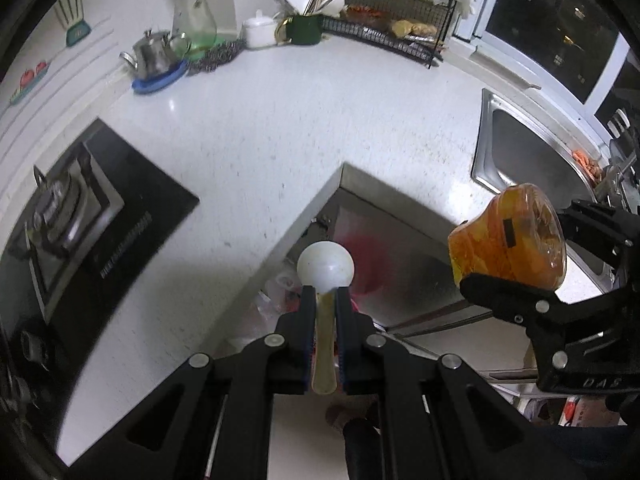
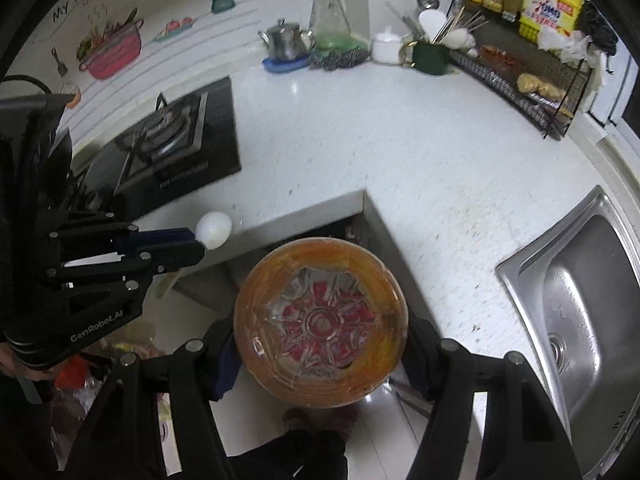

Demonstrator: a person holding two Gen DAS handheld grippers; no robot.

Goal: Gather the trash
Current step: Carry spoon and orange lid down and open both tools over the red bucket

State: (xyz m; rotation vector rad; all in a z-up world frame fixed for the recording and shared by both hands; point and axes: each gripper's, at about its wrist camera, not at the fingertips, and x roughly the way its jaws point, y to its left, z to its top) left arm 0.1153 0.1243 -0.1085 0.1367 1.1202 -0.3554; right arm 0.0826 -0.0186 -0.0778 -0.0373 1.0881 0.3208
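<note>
Two pieces of trash are in hand at once, one per claw. The left claw [image 1: 325, 300] is clamped tight on the thin handle of a white plastic spoon [image 1: 325, 265], so the bowl sticks out past the fingertips and nothing greasy touches the pads. The right claw [image 2: 320, 326] stands wide, its jaws pressed on opposite sides of a round clear plastic container [image 2: 320, 324] smeared with orange sauce; a grip across the full width is probably the only way to hold something so broad and slippery. Both point steeply down.

Neither piece rests on the white desk [image 1: 248, 128]. Both hang past its inner corner, over the floor gap in front of the cabinets, where something red [image 1: 362, 258] shows below, blurred; it may be a bin or bag, but I cannot tell. Carrying them out over the edge suggests the drop is meant to happen down there, not on the desk.

Nearby, well apart from the claws, lie the black stove [image 2: 176, 148] and the steel sink [image 2: 576, 292].
</note>
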